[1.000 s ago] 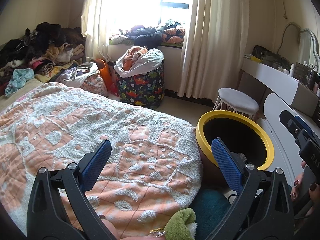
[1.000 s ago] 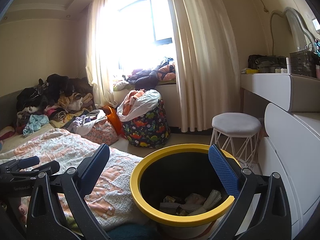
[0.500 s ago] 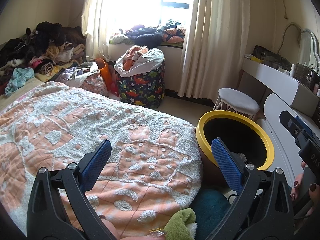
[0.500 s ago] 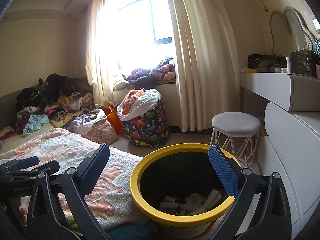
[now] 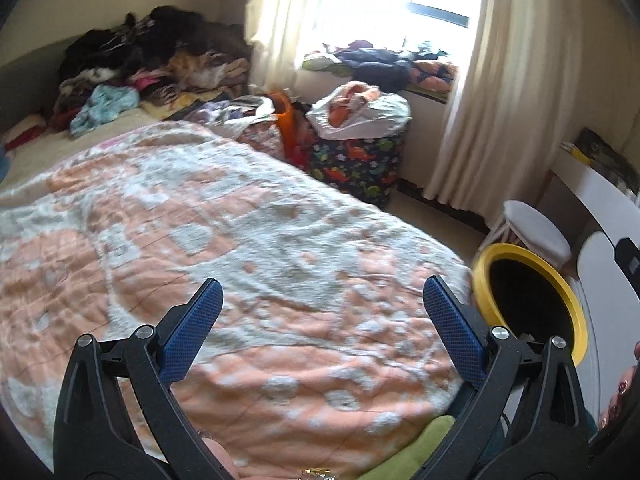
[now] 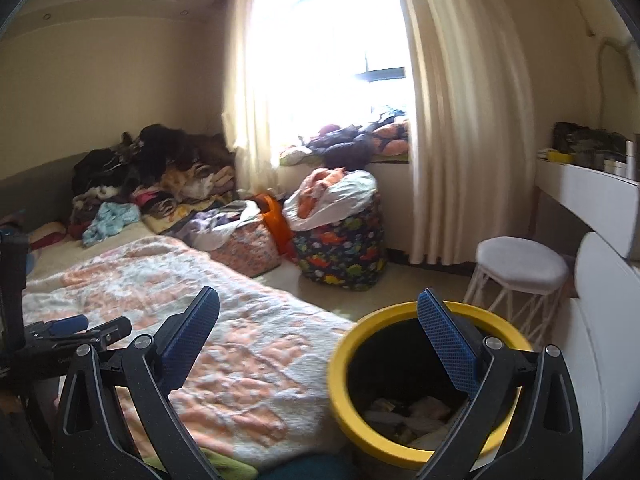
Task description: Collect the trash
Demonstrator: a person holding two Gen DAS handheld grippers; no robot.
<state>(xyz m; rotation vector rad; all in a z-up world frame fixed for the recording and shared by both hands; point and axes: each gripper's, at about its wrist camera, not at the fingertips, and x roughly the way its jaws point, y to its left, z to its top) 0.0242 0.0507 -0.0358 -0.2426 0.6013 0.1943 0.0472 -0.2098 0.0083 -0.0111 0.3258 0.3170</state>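
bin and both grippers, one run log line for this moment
left gripper: open, empty, over blanket | right gripper: open, empty, by bin | bin: paper trash inside

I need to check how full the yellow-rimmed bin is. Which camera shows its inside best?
The right wrist view: it looks down into the yellow-rimmed bin, showing crumpled trash at the bottom. The left wrist view catches the bin only at its right edge, with a dark interior.

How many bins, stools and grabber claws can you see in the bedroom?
Yellow-rimmed black trash bin: 1
White round-topped stool: 1
Black grippers with blue finger pads: 2, left gripper and right gripper
Total: 4
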